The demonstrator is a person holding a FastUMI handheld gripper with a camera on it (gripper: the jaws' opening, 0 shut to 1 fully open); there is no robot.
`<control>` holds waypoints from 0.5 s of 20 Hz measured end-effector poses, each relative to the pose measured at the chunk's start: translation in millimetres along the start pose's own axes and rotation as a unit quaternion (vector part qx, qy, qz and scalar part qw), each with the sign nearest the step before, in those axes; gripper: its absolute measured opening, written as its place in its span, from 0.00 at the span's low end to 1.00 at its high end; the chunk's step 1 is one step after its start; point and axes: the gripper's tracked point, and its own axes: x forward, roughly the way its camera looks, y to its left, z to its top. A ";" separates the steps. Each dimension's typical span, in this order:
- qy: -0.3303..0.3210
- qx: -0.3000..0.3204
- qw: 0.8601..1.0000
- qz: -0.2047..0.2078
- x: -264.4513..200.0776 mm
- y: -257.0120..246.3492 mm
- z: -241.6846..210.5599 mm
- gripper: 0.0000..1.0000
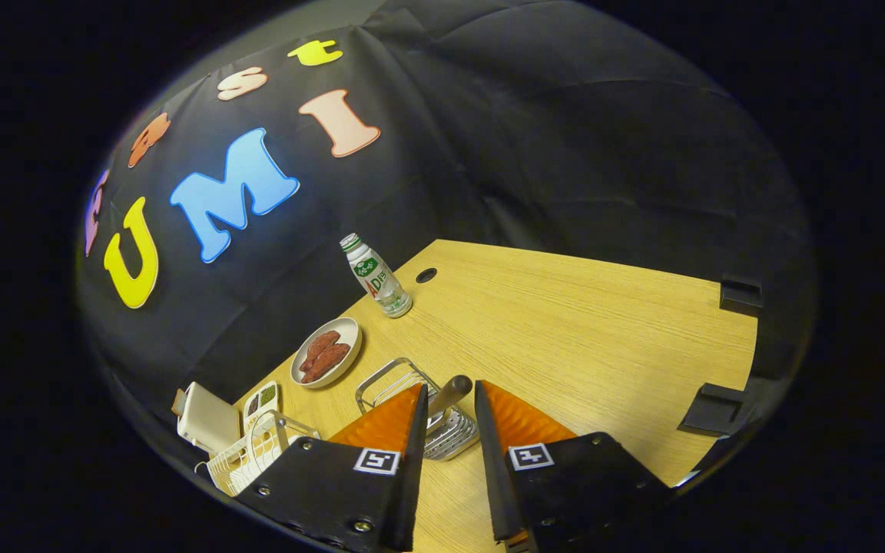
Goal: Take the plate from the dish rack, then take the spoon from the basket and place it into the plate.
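Gripper [449, 395] held over a wooden bench [565, 330], fingers parted to a moderate gap, pressing on nothing. Spoon [450, 392] seen standing in a wire basket [412, 399] directly between and just ahead of the fingertips, handle tilted toward one o'clock, its rounded end rising level with the fingertips; contact with either finger cannot be told, a gap appearing on each side. Basket of bright metal wire, partly hidden behind the left finger, resting on the bench. Small plate [327, 352] noted at about ten o'clock from the basket, near but apart from it, lying flat on the bench and carrying reddish-brown pieces of food. Plastic bottle [377, 278] with green cap and label standing upright at about twelve o'clock from that plate, close to the bench's far edge. Round dark hole [426, 275] in the benchtop just beside the bottle at its three o'clock. White wire dish rack [246, 453] at about eight o'clock from the basket, at the bench's near corner, beside the left finger; a white boxy object [208, 418] touching or just behind it, and a small white tray [262, 399] with dark contents between rack and food plate. Whether the rack holds a plate cannot be told. Two dark clamps [719, 407] fixed on the bench's edge at three o'clock, well apart from everything else.
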 end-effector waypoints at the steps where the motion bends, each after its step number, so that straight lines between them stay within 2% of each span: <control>1: -0.001 0.003 1.000 -0.002 4.6 -0.7 1.5 0.37; 6: 0.008 0.002 1.000 0.010 26.4 3.5 -4.9 0.37; 8: 0.011 -0.005 1.000 0.014 29.9 2.6 -5.2 0.28; 9: 0.004 -0.003 1.000 0.017 34.5 5.5 -1.6 0.27; 10: -0.002 0.008 0.999 0.039 30.8 16.5 2.6 0.23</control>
